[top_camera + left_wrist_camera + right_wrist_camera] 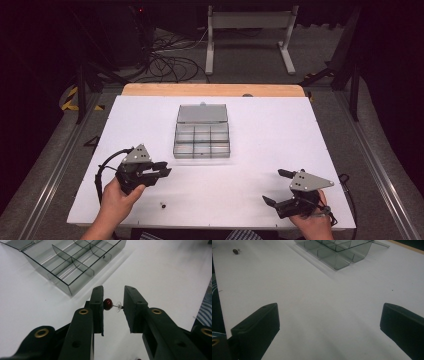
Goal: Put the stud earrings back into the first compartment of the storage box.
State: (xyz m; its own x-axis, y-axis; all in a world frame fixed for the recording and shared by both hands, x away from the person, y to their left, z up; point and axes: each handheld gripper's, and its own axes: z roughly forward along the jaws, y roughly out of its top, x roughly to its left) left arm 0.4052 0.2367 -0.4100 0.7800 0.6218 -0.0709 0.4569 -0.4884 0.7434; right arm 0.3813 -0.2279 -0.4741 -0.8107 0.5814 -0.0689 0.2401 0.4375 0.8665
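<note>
A small stud with a dark red bead [108, 304] and a clear backing disc spans the gap between the jaws of my left gripper [113, 291], pinched lengthwise, bead against one jaw and pin end against the other. That left gripper [162, 172] hovers over the white table, near-left of a clear compartment box [202, 141]. My right gripper [275, 186] rests near the front right with its jaws wide apart and nothing between them; its view shows the open right gripper [329, 312] over bare table.
The box [72, 262] has several empty-looking compartments and its lid [202, 113] lies open at the back. A tiny dark object [162, 205] lies near the table's front edge, also the tiny dark object [236, 251]. A wooden strip [212, 90] borders the far edge.
</note>
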